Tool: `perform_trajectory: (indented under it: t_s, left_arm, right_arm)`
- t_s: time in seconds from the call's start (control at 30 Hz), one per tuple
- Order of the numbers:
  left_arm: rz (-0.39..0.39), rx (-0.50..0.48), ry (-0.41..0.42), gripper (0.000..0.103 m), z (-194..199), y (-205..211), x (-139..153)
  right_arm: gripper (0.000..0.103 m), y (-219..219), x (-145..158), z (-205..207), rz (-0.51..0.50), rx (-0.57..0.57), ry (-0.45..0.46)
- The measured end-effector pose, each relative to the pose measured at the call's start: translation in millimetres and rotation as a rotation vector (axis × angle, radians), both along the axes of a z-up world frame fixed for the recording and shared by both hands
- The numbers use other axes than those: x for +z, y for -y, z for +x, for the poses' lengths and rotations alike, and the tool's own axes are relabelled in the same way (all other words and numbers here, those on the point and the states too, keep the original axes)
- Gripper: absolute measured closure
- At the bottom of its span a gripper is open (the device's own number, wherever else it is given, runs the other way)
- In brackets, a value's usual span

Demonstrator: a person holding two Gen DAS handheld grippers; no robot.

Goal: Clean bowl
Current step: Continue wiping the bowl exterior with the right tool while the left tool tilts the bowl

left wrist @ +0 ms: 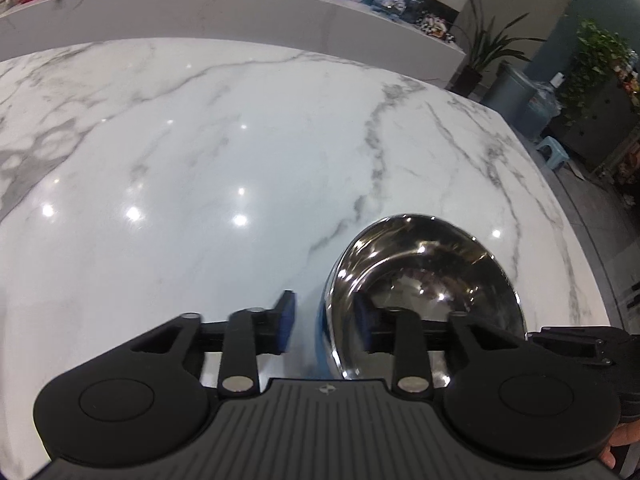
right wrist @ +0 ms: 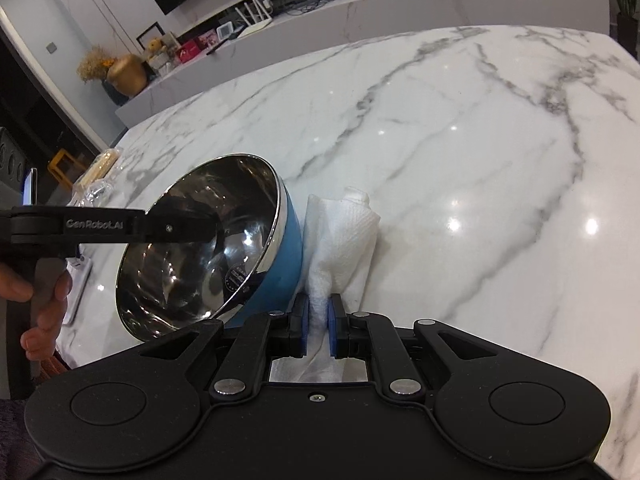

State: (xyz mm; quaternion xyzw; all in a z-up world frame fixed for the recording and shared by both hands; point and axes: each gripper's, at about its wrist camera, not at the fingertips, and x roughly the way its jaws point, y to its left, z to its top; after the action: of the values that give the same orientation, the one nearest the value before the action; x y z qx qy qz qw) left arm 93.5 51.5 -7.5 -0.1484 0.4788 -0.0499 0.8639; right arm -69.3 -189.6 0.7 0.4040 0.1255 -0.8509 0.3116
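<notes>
A bowl [left wrist: 424,280] with a shiny steel inside and blue outside is tilted above the marble table [left wrist: 240,140]. My left gripper [left wrist: 326,320] straddles its left rim, one blue pad [left wrist: 285,320] outside and one inside, apparently gripping the wall. In the right wrist view the bowl [right wrist: 208,248] leans left, with the left gripper's arm [right wrist: 104,226] across it. My right gripper [right wrist: 318,328] is shut on a crumpled white paper towel [right wrist: 344,240], right beside the bowl's blue outer wall [right wrist: 286,264].
A raised marble ledge [left wrist: 240,12] with boxes and clutter runs behind the table. Plastic-wrapped items [right wrist: 96,184] and a white device [right wrist: 78,280] lie at the table's left edge. Plants, a bin and a stool stand beyond the right edge [left wrist: 560,184].
</notes>
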Motion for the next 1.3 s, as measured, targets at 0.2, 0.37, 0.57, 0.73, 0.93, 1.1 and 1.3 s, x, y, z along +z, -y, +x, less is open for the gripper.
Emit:
perform_trajectory:
  t_s: [0.2, 0.37, 0.57, 0.73, 0.93, 1.1, 1.3]
  left_arm:
    - [-0.019, -0.009, -0.075, 0.065, -4, 1, -6]
    - [-0.007, -0.017, -0.067, 0.075, -4, 0, -2]
    - [-0.006, -0.032, -0.032, 0.087, -1, -2, 0]
    - [0.009, -0.03, 0.003, 0.089, 3, -3, 3]
    - [0.029, -0.047, 0.022, 0.089, 4, 3, 3]
    - [0.035, -0.051, 0.033, 0.089, 5, 4, 3]
    - [0.04, -0.048, 0.039, 0.089, 6, 5, 2]
  right_arm:
    - [0.094, 2, 1, 0, 0.009, 0.001, -0.007]
    - [0.094, 2, 2, 1, 0.015, 0.001, -0.023]
    - [0.094, -13, 24, 4, -0.081, -0.025, -0.084]
    - [0.094, -22, 38, 6, -0.158, -0.007, -0.106]
    - [0.094, -15, 38, 9, -0.152, 0.05, -0.1]
    - [0.094, -8, 31, 8, -0.107, 0.053, -0.093]
    - [0.094, -1, 19, 8, -0.043, 0.052, -0.076]
